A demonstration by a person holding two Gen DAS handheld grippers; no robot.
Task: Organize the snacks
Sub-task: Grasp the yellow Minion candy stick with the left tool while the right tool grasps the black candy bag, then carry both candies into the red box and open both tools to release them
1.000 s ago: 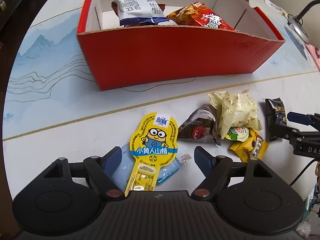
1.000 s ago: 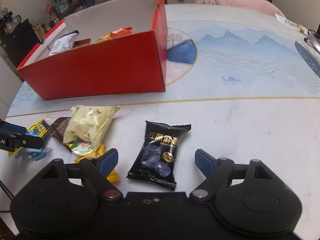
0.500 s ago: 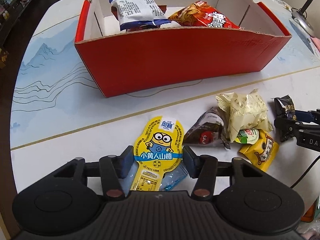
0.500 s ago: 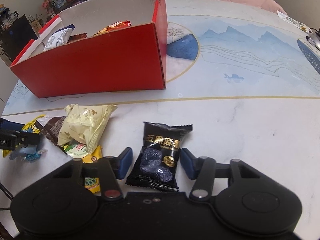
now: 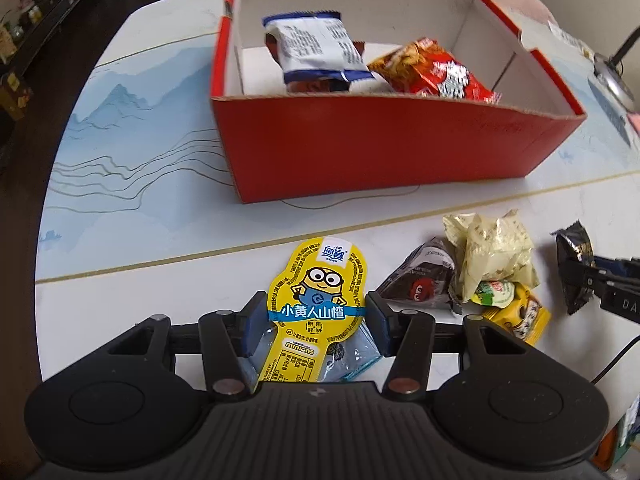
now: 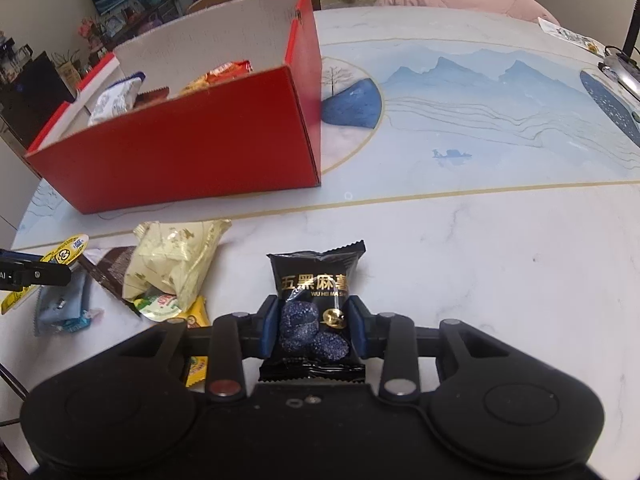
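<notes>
Marble-look table with a blue mountain print runs under everything, and the biggest thing on it is the red box, open on top, sitting straight ahead of both my grippers on the far side of the gold line. It already has a white-and-blue packet and a red chip bag inside.

Between the box and me there's a little heap of loose snacks: a pale yellow crinkly bag, a dark triangular pack just beside it, and a small yellow packet tucked under the pale bag.

My left gripper is clamped across the waist of the yellow minion card, pads pressing on both edges. Its long axis points right at the box, away from me. A bluish wrapper lies under its lower end.

My right gripper is squeezed tight on the black sesame pack, gripping it by its sides, long axis also running toward the table's far side.

So both hands are loaded, I reckon. The box lies dead ahead of the left hand but up and to the left of the right one, so the left has the shorter, straighter carry; the right needs to swing leftward over the heap.
</notes>
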